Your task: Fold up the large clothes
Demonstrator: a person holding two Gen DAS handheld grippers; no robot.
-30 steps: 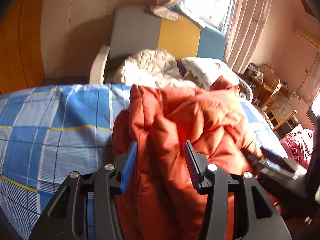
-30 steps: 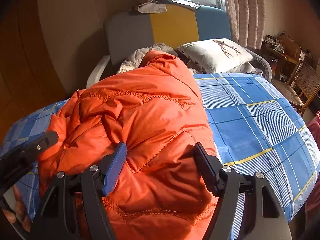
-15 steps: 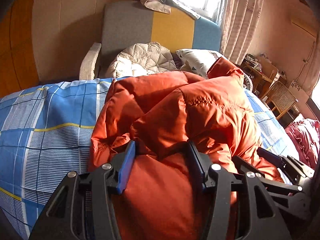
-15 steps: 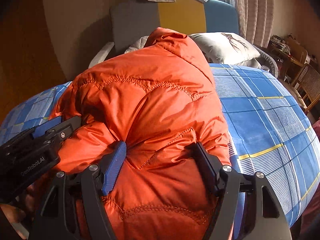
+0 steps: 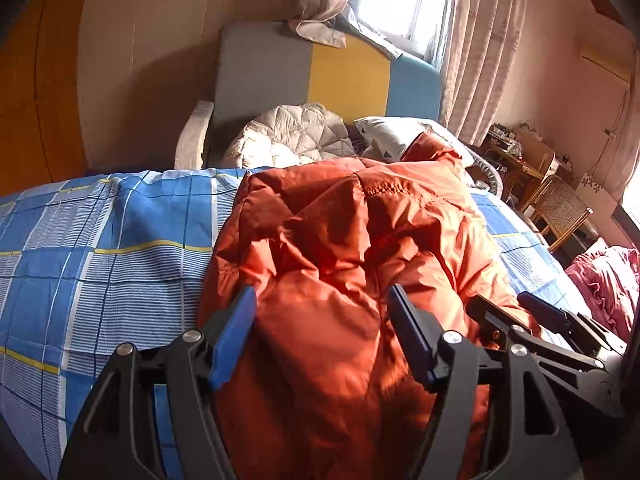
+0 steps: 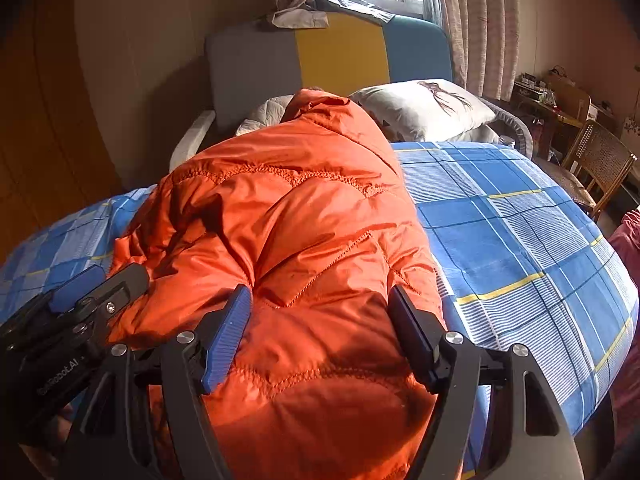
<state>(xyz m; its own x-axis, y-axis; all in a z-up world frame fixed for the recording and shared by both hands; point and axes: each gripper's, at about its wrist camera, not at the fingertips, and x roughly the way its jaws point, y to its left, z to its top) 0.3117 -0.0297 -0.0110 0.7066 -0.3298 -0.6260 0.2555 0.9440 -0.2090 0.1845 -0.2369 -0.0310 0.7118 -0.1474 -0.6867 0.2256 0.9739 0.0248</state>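
A puffy orange quilted jacket (image 5: 352, 248) lies bunched lengthwise on the blue plaid bed (image 5: 120, 248); it also fills the middle of the right wrist view (image 6: 288, 220). My left gripper (image 5: 322, 320) has its jaws wide apart, with a thick fold of the jacket bulging between them. My right gripper (image 6: 320, 320) is likewise wide open around the near end of the jacket. Each gripper shows in the other's view: the right one at the lower right of the left view (image 5: 552, 328), the left one at the lower left of the right view (image 6: 72, 312).
A grey, yellow and blue headboard (image 6: 328, 56) stands at the far end, with a white pillow (image 6: 424, 108) and a cream quilt (image 5: 292, 140) below it. A wicker chair (image 6: 596, 160) and a cluttered desk stand at the right. A pink fabric heap (image 5: 608, 276) lies at the right.
The jacket has come down from a raised bunch to lie lower and flatter along the bed. Both grippers have stayed wide open around its near end and drawn back slightly.
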